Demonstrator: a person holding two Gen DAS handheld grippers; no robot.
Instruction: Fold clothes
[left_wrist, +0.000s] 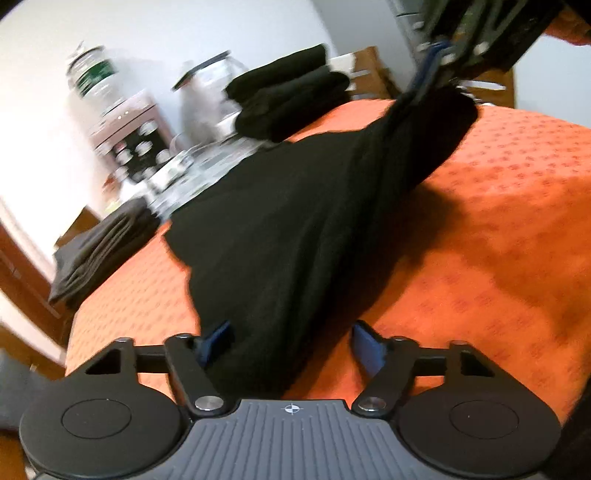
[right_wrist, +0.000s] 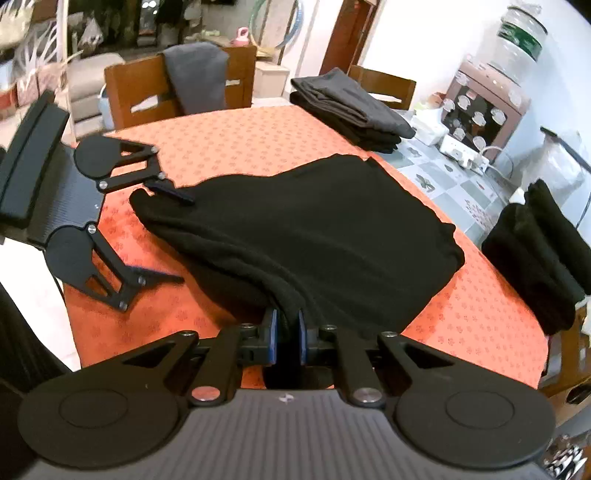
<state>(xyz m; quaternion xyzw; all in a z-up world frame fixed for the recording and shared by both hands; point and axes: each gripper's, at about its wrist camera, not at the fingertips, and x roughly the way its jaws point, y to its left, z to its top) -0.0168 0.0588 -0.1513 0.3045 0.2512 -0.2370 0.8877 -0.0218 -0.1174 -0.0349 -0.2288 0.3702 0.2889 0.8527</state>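
Note:
A black garment (right_wrist: 314, 229) lies partly folded on the orange tablecloth (right_wrist: 240, 140). My right gripper (right_wrist: 287, 328) is shut on a bunched edge of it at the near side. In the left wrist view that gripper (left_wrist: 441, 59) holds the far end of the garment (left_wrist: 295, 221) lifted off the table. My left gripper (left_wrist: 291, 343) stands open astride the garment's near end, with cloth between its fingers (left_wrist: 218, 339) but no pinch. In the right wrist view the left gripper (right_wrist: 186, 239) sits at the garment's left corner with its jaws wide.
A folded dark grey stack (right_wrist: 351, 107) lies at the table's far side and a folded black stack (right_wrist: 535, 251) at its right edge. A wooden chair (right_wrist: 129, 92) carries a grey garment. A water dispenser (right_wrist: 491, 99) and a power strip (right_wrist: 461, 151) are at the back right.

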